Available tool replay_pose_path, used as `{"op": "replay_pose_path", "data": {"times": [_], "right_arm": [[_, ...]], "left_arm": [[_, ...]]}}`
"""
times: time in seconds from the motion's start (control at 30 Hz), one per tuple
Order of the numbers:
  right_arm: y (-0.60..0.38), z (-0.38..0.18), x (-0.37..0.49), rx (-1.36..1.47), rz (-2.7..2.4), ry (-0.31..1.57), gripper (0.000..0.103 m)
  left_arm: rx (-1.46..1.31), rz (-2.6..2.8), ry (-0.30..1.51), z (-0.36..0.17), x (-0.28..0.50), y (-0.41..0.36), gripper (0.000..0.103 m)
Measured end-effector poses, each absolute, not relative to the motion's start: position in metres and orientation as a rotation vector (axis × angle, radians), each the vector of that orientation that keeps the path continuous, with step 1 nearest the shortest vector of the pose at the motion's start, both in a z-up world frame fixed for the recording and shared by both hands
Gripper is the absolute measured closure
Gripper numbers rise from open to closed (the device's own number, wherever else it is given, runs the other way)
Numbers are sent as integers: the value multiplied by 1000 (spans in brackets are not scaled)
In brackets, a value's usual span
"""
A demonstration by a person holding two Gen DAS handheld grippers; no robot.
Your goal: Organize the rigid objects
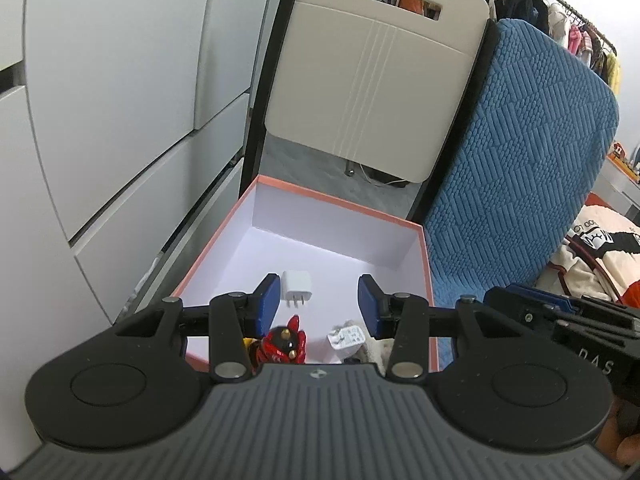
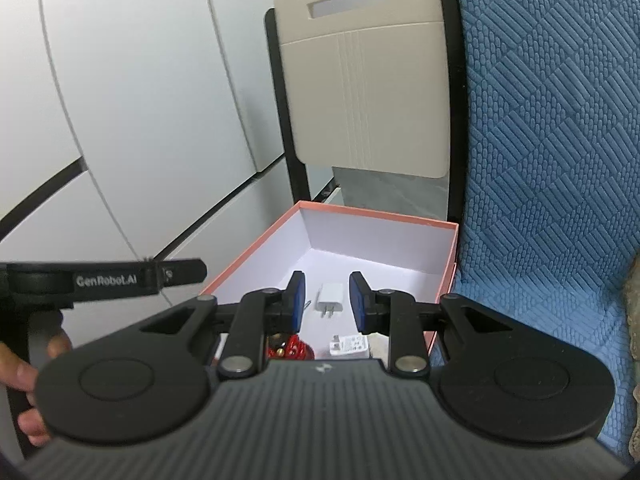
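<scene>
An open box (image 1: 332, 200) with an orange rim and white inside holds a white plug charger (image 1: 297, 289), a red figurine (image 1: 285, 343) and a second white adapter (image 1: 347, 338). My left gripper (image 1: 318, 304) is open and empty above the box's near part. In the right wrist view the same box (image 2: 380, 216) holds the charger (image 2: 330, 298), the figurine (image 2: 292, 347) and the adapter (image 2: 349, 345). My right gripper (image 2: 327, 300) is open and empty above them.
A cream chair back (image 1: 376, 80) stands behind the box. A blue textured cushion (image 1: 516, 160) lies to the right. White cabinet doors (image 1: 100, 100) are on the left. Clothes hang on a rail (image 1: 560, 8). The left gripper's body (image 2: 100, 280) shows at the left of the right wrist view.
</scene>
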State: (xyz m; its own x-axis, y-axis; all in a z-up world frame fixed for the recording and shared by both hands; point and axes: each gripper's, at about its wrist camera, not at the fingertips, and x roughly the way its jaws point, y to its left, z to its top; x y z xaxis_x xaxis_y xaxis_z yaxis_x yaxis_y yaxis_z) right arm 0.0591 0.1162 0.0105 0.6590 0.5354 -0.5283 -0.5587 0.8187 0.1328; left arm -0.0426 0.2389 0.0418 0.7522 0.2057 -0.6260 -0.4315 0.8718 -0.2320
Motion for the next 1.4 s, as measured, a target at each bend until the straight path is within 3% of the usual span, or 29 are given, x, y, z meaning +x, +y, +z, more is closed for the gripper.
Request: {"op": "replay_pose_path", "data": {"times": [0.77, 0.93, 1.03, 1.13, 1.2, 1.4], "right_arm": [[82, -9, 27, -55, 567, 620, 74], [80, -13, 25, -78, 548, 616, 63], [78, -14, 25, -85, 543, 617, 50], [77, -15, 24, -101, 530, 603, 21], [77, -15, 23, -110, 523, 586, 17], [75, -17, 25, -107, 511, 602, 13]], "left_arm": [[-381, 353, 668, 27, -73, 215, 53], [-366, 359, 664, 26, -76, 211, 38], [-372, 372, 664, 25, -77, 212, 25], [-370, 372, 653, 25, -80, 211, 12], [-364, 379, 652, 25, -79, 210, 6], [-357, 392, 649, 25, -80, 209, 2]]}}
